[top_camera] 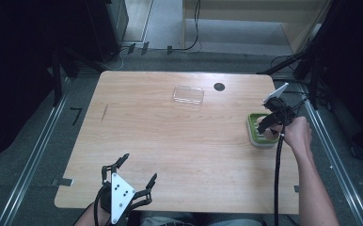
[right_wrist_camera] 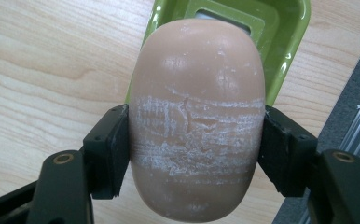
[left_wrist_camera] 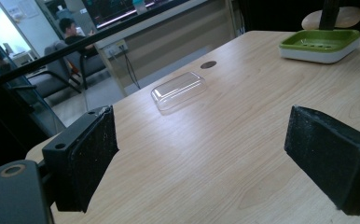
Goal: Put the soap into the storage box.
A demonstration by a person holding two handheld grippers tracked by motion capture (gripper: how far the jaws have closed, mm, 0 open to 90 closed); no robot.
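Soap bar (right_wrist_camera: 197, 123), pinkish-tan and oval, clamped between two black jaws above a green dish at the right edge of the table.

At near left, left gripper (top_camera: 133, 170) held low over the front edge of the wooden table (top_camera: 170, 141), jaws spread wide with nothing between them; grey three-cornered plate on top, forearm entering from the bottom of the high view. In the left gripper view, both black pads (left_wrist_camera: 92, 156) well apart, bare wood grain between.

Toward the far middle, clear plastic lid (top_camera: 188, 95) lying flat on the wood, rounded corners catching the light. Just right of it, small dark round hole (top_camera: 219, 86) in the tabletop.

At right, soap dish (top_camera: 256, 129), green inside with a white base, sitting close to the table's right edge. Right gripper (top_camera: 270, 123) poised over it, closed tight on the soap bar, black cable trailing back along the forearm. In the right gripper view, pads pressing on both sides of the bar across a band of whitish scuffing, far end of the bar overlapping the slotted green tray; near end hanging over bare wood.
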